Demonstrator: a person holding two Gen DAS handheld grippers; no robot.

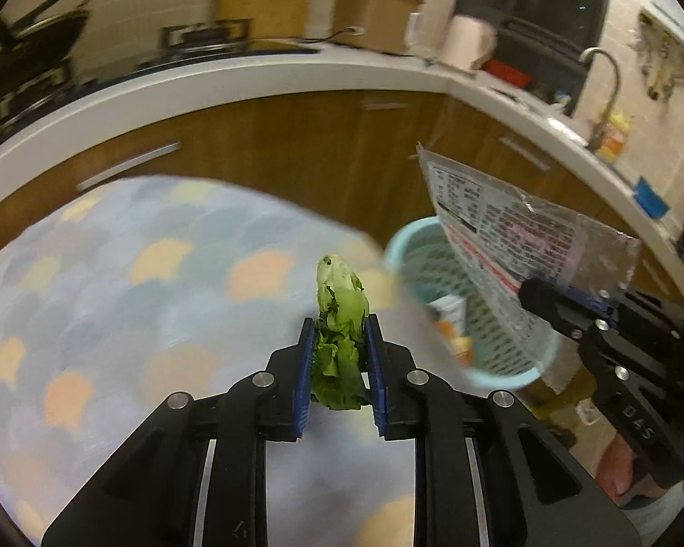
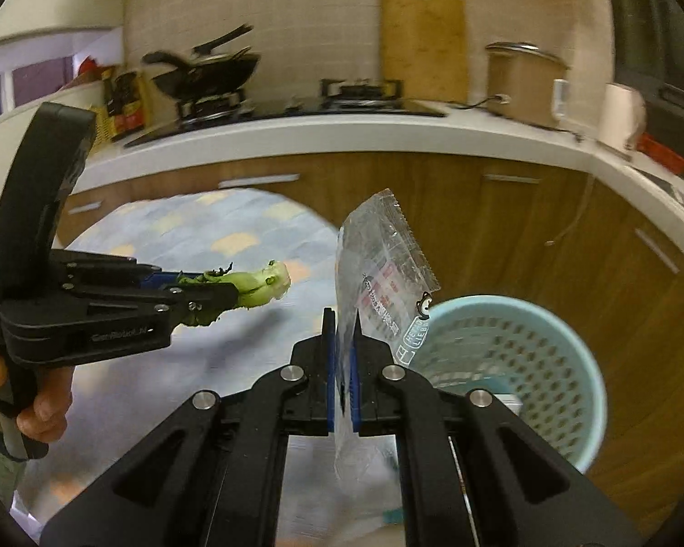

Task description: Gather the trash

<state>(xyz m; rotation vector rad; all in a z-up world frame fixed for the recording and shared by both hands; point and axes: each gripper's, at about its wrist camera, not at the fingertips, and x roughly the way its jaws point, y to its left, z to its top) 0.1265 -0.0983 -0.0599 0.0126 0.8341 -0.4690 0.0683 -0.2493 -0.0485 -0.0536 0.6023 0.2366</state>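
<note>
Your left tongs (image 1: 339, 355) fill the bottom of the left wrist view, pinching a limp green vegetable scrap (image 1: 339, 319) between the blue pads. The scrap's long axis runs forward along the fingers, its pale stem end poking out past the tips. Ahead and to the right stands the pale blue perforated bin (image 1: 474, 310), beyond the edge of the patterned table (image 1: 114, 296). That offset is what your coming move turns on: the scrap hangs over the table cloth, not the bin mouth, so I judge you must carry it right and forward before letting go. Your right tongs (image 1: 538, 291) come in from the right edge, holding a printed plastic wrapper (image 1: 515, 232) that hangs across the bin opening and is clearly the nearer of the two loads.

Your right tongs (image 2: 342, 364) dominate the right wrist view, pressed together on the clear wrapper (image 2: 383, 273), which stands up on edge from the pads. The bin (image 2: 524, 364) sits just to the right and below, with some rubbish already inside. Your left tongs (image 2: 219, 294) reach in from the left, gripped by a hand (image 2: 45, 405), the scrap (image 2: 255, 287) pointing rightward toward the wrapper, short of the bin.
</note>
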